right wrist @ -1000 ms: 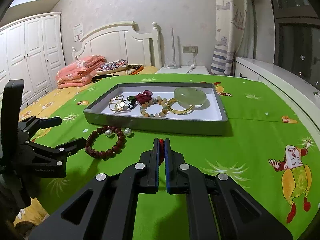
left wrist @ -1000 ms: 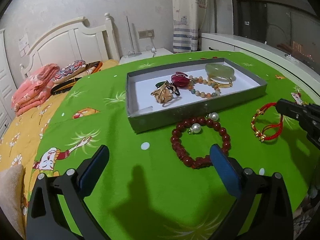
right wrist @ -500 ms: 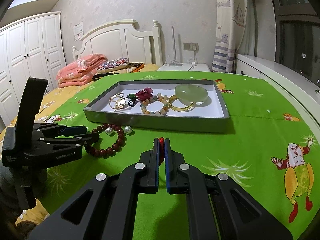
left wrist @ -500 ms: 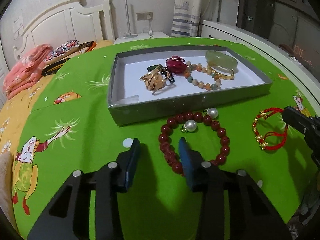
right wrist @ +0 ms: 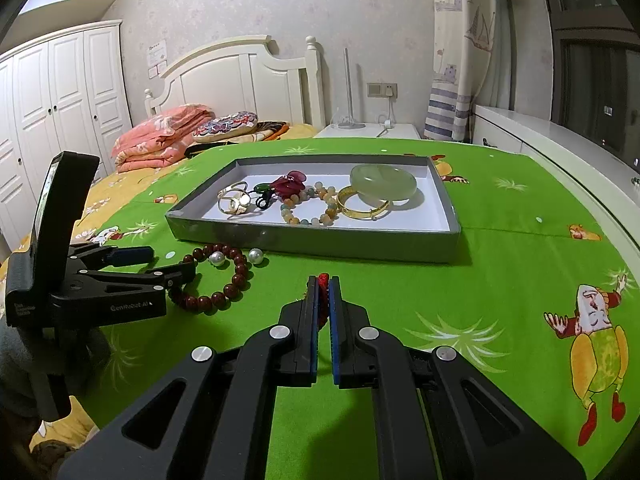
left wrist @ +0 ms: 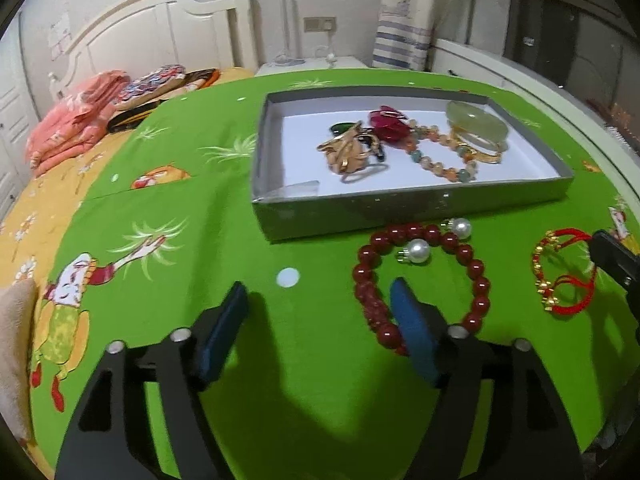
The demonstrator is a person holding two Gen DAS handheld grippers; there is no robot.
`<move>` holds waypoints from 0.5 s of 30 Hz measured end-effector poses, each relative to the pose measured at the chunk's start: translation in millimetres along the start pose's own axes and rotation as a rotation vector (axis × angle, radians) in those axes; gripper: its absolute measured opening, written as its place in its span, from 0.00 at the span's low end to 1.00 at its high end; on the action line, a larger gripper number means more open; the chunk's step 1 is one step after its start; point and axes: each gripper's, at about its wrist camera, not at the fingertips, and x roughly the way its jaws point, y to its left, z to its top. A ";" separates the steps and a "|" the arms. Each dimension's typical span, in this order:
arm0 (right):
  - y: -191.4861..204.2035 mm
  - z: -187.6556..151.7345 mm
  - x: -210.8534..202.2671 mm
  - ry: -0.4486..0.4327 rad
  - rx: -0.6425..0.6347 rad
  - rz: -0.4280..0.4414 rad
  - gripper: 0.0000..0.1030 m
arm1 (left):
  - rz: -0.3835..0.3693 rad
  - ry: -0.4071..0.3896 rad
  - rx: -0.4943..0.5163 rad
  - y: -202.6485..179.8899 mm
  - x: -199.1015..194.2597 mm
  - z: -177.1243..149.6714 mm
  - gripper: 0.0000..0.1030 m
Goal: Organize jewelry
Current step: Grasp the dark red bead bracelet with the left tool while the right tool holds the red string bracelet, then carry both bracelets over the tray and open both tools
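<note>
A dark red bead bracelet (left wrist: 478,276) (right wrist: 240,270) lies on the green cloth in front of the grey tray (left wrist: 400,204) (right wrist: 312,240). Two pearl earrings (left wrist: 418,250) (right wrist: 217,258) rest by its far side. My left gripper (left wrist: 320,292) (right wrist: 170,261) is low over the cloth and its jaws are opening. Its right finger sits inside the bead ring, so the ring's left beads lie between the pads without being pressed. My right gripper (right wrist: 323,282) is shut on the red cord bracelet (left wrist: 560,276), of which only a red tip (right wrist: 322,279) shows between its pads.
The tray holds gold rings (right wrist: 234,202), a red pendant (right wrist: 290,185), a pastel bead bracelet (right wrist: 308,204), a gold bangle (right wrist: 362,206) and a pale green jade bangle (right wrist: 382,182). The table's rounded edge runs along the right. A bed with folded bedding (right wrist: 160,140) stands behind on the left.
The left gripper narrowed beside the red bead bracelet, then widened again, and its right finger now sits inside the ring. The right gripper has stayed still and shut.
</note>
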 end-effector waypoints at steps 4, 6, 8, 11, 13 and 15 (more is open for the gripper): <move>0.0 -0.5 0.1 0.002 -0.001 0.003 0.06 | -0.040 0.005 -0.010 4.1 1.0 0.6 0.69; -0.2 -0.5 0.5 0.004 0.000 0.004 0.06 | -0.058 -0.013 0.029 -2.8 -1.9 -0.7 0.48; -0.1 -0.6 0.5 0.004 0.000 0.005 0.06 | -0.068 -0.031 0.076 -11.2 -5.2 -2.7 0.31; 0.0 -0.8 1.6 0.007 -0.001 0.006 0.06 | -0.034 -0.048 0.152 -26.2 -7.6 -4.9 0.14; 0.1 -0.9 1.5 0.007 -0.002 0.007 0.06 | -0.019 -0.052 0.172 -30.7 -7.7 -5.5 0.12; 0.1 -0.8 1.5 0.007 -0.002 0.008 0.06 | -0.018 -0.052 0.176 -31.7 -7.8 -5.4 0.11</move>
